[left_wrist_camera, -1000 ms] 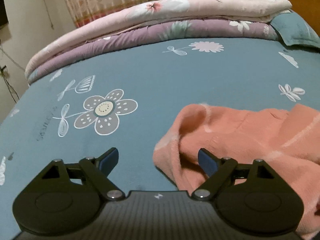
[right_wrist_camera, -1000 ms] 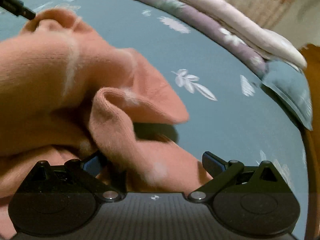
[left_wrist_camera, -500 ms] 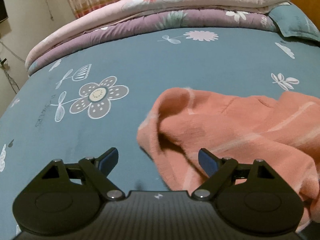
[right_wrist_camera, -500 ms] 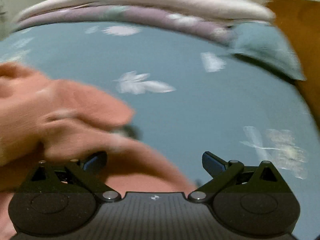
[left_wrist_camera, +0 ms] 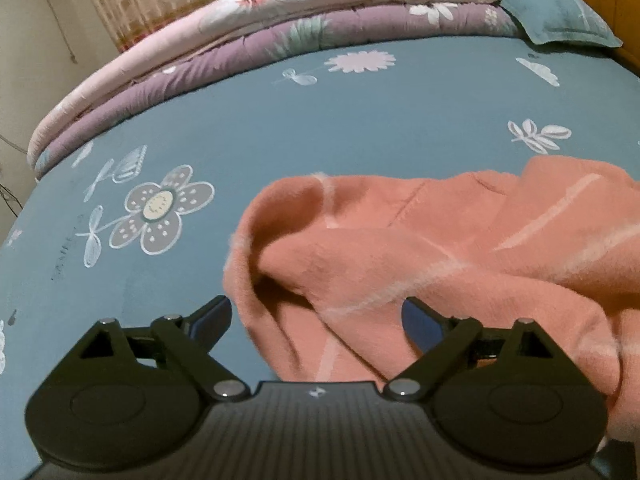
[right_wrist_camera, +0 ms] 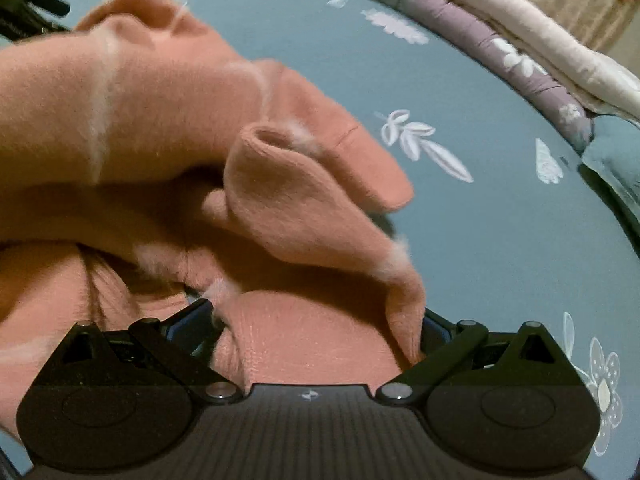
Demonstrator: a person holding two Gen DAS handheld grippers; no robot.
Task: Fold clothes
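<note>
Both views dim, warm-tinted indoor light; we see no lamp and cannot place the source. Colours muted, grain visible in darker areas.

Left wrist view: strong fisheye bowing; the stacked quilts (left_wrist_camera: pixel 280 32) curve along the bed's far edge, and frame corners go black. The bedsheet (left_wrist_camera: pixel 320 128) is evenly lit, without glare. Soft shadow sits inside the fold of the orange garment (left_wrist_camera: pixel 420 240), darkest near the bed's near edge. Slight smear on the garment's white stripes.

Right wrist view: the orange garment (right_wrist_camera: pixel 160 120) close to the lens is soft and out of focus. A dark shadow lies under its overhanging flap. Far-edge quilts blurred; vignetting at corners.
</note>
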